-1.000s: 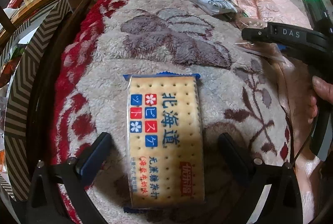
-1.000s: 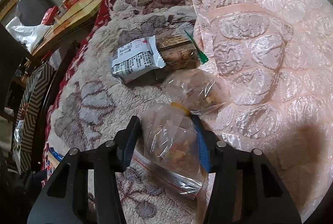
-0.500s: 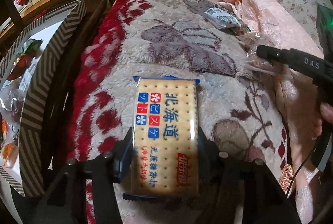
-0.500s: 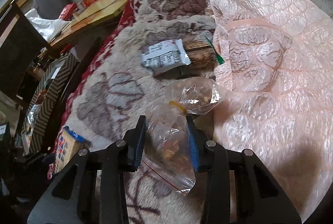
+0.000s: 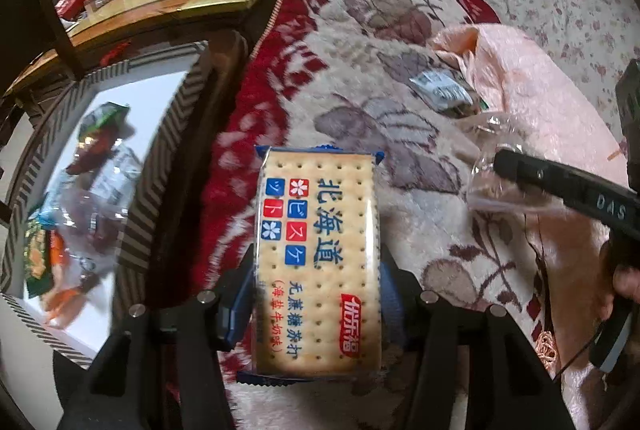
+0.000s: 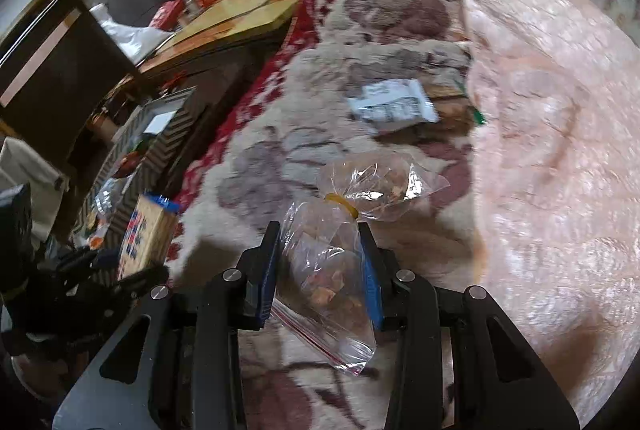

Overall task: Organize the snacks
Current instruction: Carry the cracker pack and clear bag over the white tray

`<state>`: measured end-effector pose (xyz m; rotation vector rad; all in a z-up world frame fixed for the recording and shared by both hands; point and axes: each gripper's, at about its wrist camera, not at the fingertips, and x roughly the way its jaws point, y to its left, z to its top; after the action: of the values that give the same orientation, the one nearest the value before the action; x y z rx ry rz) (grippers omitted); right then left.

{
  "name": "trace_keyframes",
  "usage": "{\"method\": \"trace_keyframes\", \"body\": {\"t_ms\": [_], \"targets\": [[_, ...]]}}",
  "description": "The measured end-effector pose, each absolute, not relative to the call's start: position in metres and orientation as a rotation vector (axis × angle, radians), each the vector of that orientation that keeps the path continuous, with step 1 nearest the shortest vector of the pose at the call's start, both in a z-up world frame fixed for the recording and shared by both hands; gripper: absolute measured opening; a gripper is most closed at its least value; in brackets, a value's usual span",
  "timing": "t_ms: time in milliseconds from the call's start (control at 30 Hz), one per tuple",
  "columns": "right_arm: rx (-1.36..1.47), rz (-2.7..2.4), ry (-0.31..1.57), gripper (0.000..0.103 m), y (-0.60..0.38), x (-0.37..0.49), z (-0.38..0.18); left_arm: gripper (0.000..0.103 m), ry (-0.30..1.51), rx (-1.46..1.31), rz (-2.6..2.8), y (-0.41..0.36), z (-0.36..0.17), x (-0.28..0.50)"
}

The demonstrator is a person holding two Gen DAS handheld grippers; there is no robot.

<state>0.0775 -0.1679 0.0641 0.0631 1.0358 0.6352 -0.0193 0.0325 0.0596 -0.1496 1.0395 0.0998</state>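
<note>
Left wrist view showed the left gripper (image 5: 316, 294), jaws clamped on the cracker pack (image 5: 318, 262) lengthwise, nearer the striped box (image 5: 164, 150) off the blanket's (image 5: 400, 42) left edge; the right gripper (image 6: 320, 270) pinched the clear bag (image 6: 328, 270).

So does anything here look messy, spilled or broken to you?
Nothing looks spilled or damaged. The cracker pack sits intact in the left gripper, and the clear snack bag, tied with a yellow band, is closed in the right gripper. One white-wrapped snack lies loose on the floral blanket.
</note>
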Motion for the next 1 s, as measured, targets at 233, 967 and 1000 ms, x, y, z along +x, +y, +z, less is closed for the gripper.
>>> {"method": "trace_keyframes", "body": {"t_ms": [233, 967, 1000], "targets": [[0.023, 0.703, 1.020, 0.035, -0.137, 0.066, 0.078, 0.057, 1.010, -0.156, 0.154, 0.052, 0.068, -0.025], [-0.106, 0.884, 0.984, 0.035, -0.039, 0.046, 0.108, 0.057, 0.922, -0.202, 0.316, 0.133, 0.099, -0.043], [-0.112, 0.893, 0.982, 0.035, -0.034, 0.045, 0.109, 0.057, 0.921, -0.203, 0.323, 0.136, 0.099, -0.043]]}}
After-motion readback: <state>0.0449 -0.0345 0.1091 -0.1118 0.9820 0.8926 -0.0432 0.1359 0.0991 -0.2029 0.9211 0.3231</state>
